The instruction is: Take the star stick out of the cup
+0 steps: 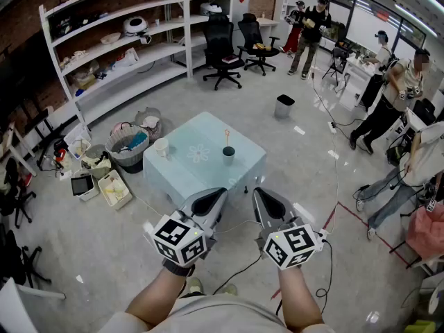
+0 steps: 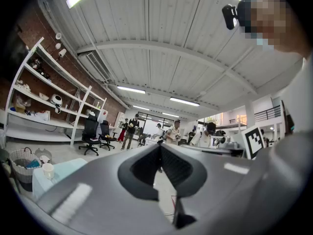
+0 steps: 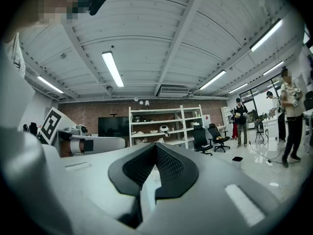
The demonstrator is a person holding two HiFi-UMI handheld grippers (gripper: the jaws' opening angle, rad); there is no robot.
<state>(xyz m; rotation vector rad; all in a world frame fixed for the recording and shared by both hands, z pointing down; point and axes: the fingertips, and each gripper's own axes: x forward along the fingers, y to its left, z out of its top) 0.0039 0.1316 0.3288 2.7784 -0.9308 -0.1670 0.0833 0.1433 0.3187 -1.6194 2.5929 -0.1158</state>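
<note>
Evidently the approach is not yet begun: left gripper (image 1: 219,195) and right gripper (image 1: 259,194), jaws pressed together and empty, hover well short of the cup (image 1: 228,155) ahead, with the star stick (image 1: 227,137) upright in it. Next, one gripper probably needs to advance and spread its jaws around the stick.

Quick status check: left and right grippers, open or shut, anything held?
Left gripper: shut, jaw tips together, holding nothing.
Right gripper: shut, jaw tips together, holding nothing.
</note>
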